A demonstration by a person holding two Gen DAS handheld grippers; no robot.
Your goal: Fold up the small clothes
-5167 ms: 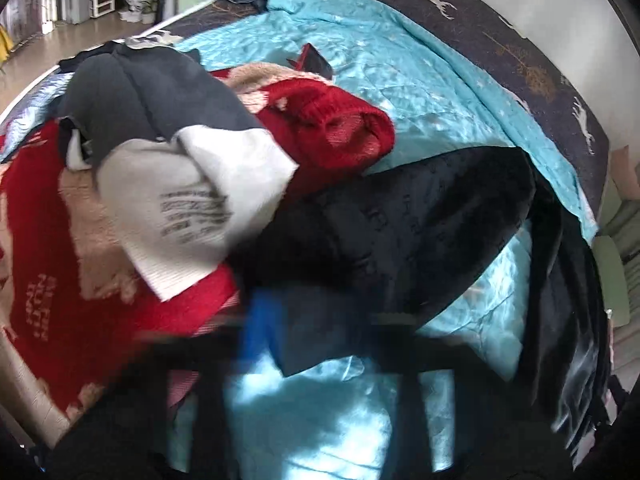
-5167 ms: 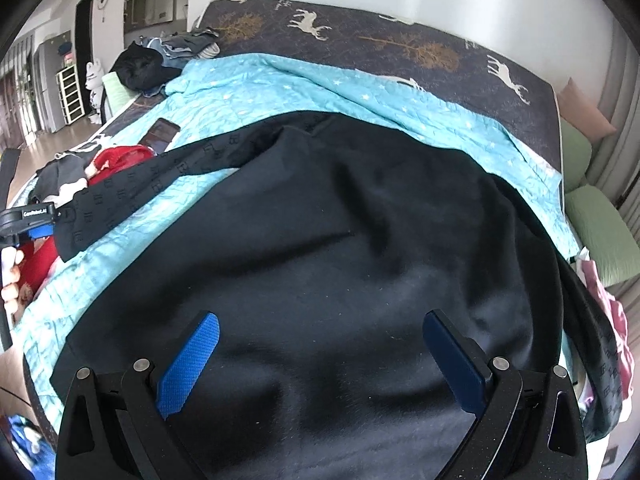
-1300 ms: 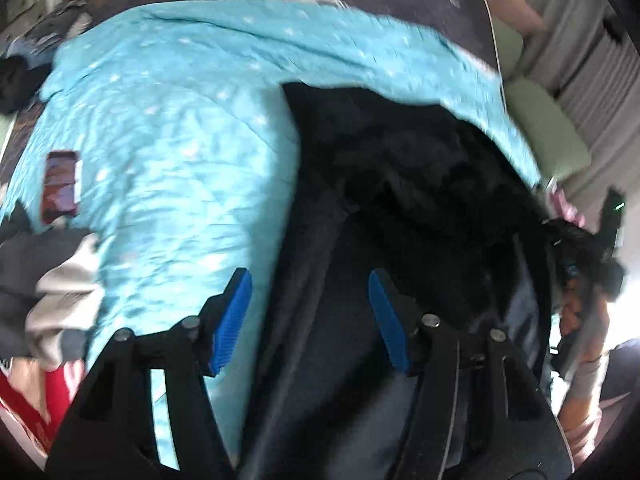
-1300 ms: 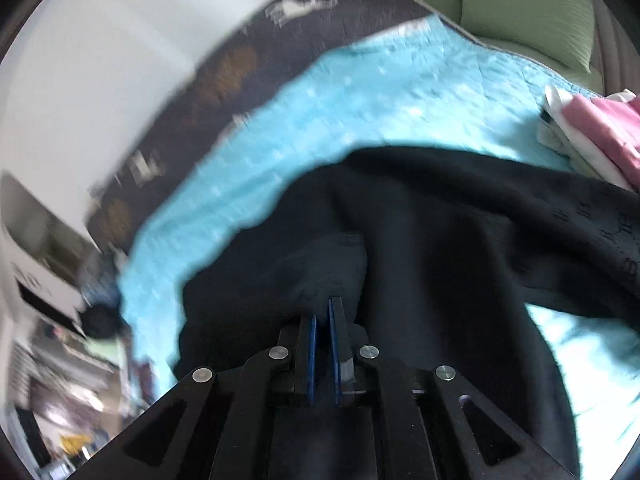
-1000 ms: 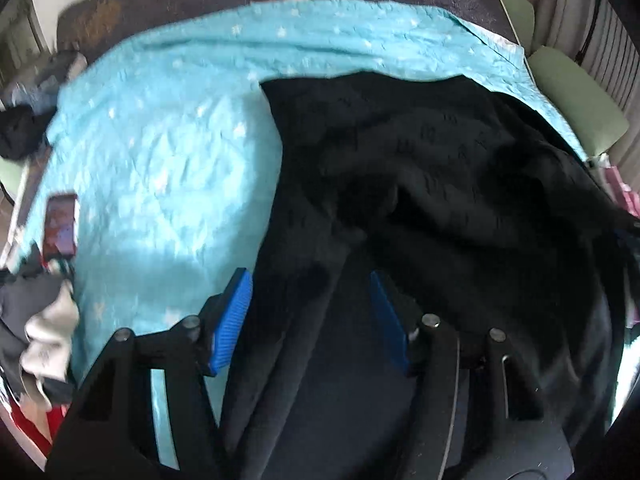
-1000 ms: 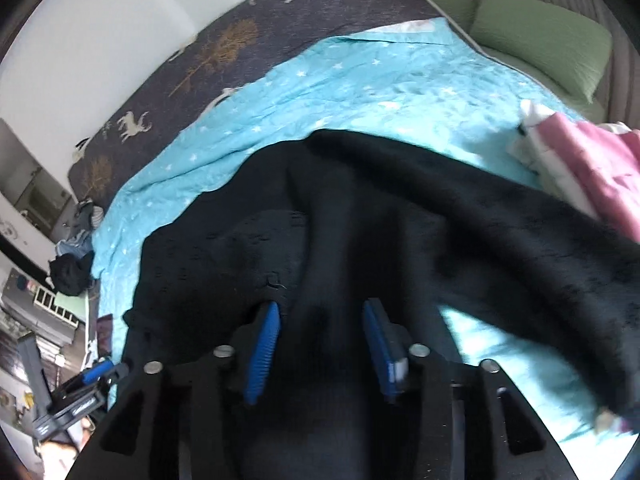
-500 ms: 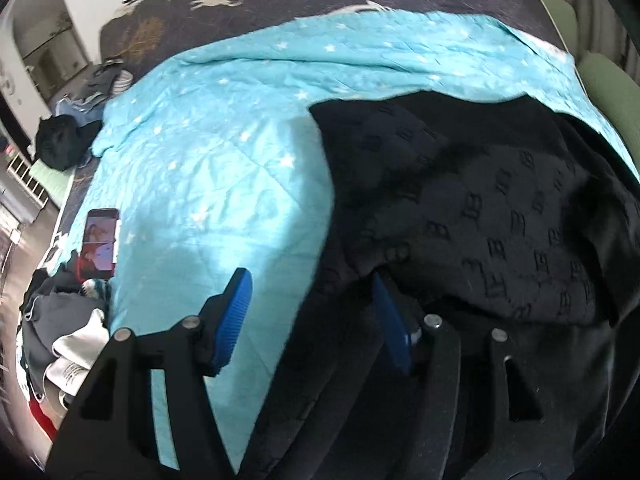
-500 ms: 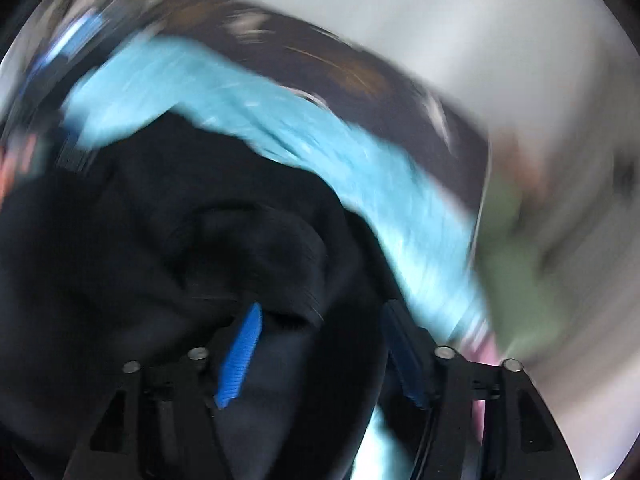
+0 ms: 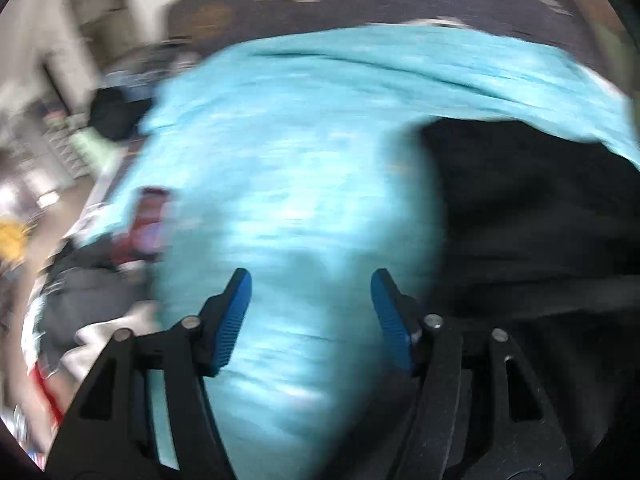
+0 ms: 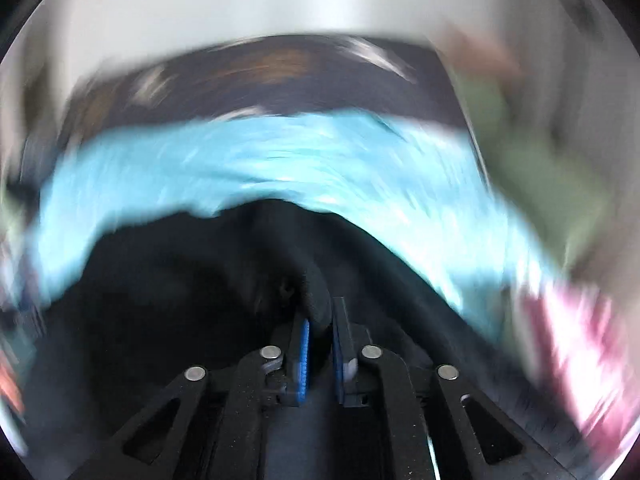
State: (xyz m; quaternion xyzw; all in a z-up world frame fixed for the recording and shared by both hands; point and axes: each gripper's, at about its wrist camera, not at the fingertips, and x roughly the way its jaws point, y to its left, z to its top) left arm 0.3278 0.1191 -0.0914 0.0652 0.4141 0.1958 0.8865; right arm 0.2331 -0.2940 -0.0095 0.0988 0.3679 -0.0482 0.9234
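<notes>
A black patterned garment lies on a turquoise quilt; it fills the right of the left wrist view. My left gripper is open and empty over bare quilt, just left of the garment's edge. In the right wrist view the same black garment spreads below and around my right gripper, which is shut on a bunched fold of it. Both views are motion-blurred.
A pile of grey, white and red clothes and a phone lie at the quilt's left. A dark deer-print bedcover runs along the back. Green cushions and pink clothing are at the right.
My right gripper has closed from open onto a fold of the black garment. My left gripper has swung left, off the garment and over bare quilt, still open.
</notes>
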